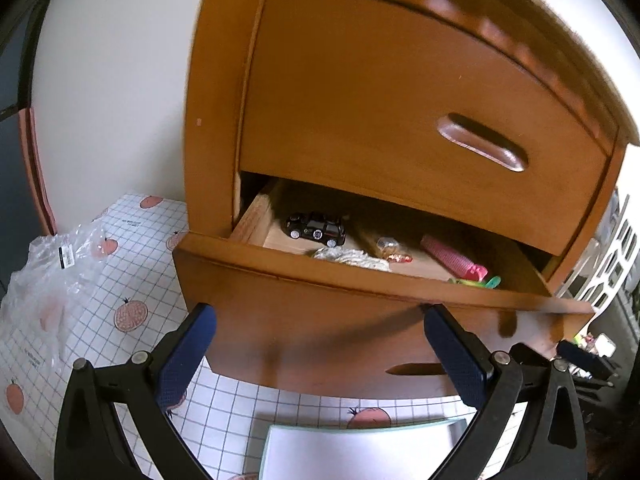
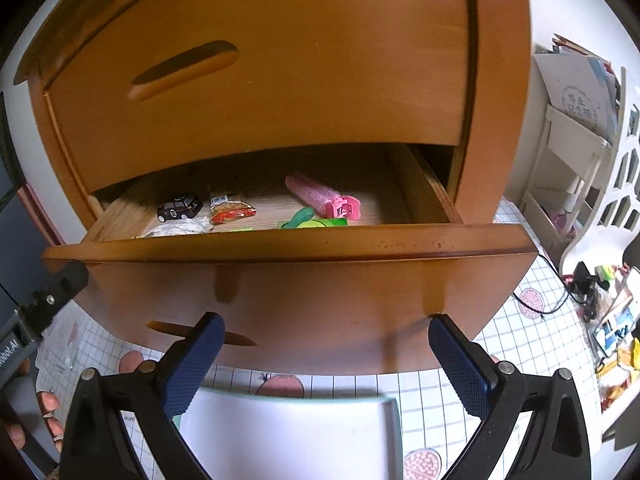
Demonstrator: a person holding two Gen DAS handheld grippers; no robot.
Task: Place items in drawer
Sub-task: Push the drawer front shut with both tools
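The lower drawer (image 1: 360,292) (image 2: 280,246) of a wooden cabinet stands pulled out. Inside lie a black toy car (image 1: 316,229) (image 2: 179,207), a snack packet (image 1: 390,249) (image 2: 230,209), a crumpled silvery wrapper (image 1: 352,258) (image 2: 180,227), a pink hair roller (image 1: 454,258) (image 2: 322,196) and a green item (image 1: 480,281) (image 2: 312,220). My left gripper (image 1: 320,322) is open just in front of the drawer front, holding nothing. My right gripper (image 2: 326,330) is open too, its fingertips close to the drawer front, and empty.
The upper drawer (image 1: 400,112) (image 2: 260,80) is closed. A white tray with a green rim (image 1: 360,452) (image 2: 296,436) lies on the checked floor mat below. A clear plastic bag (image 1: 48,272) is at left. A white shelf unit (image 2: 580,168) and clutter stand at right.
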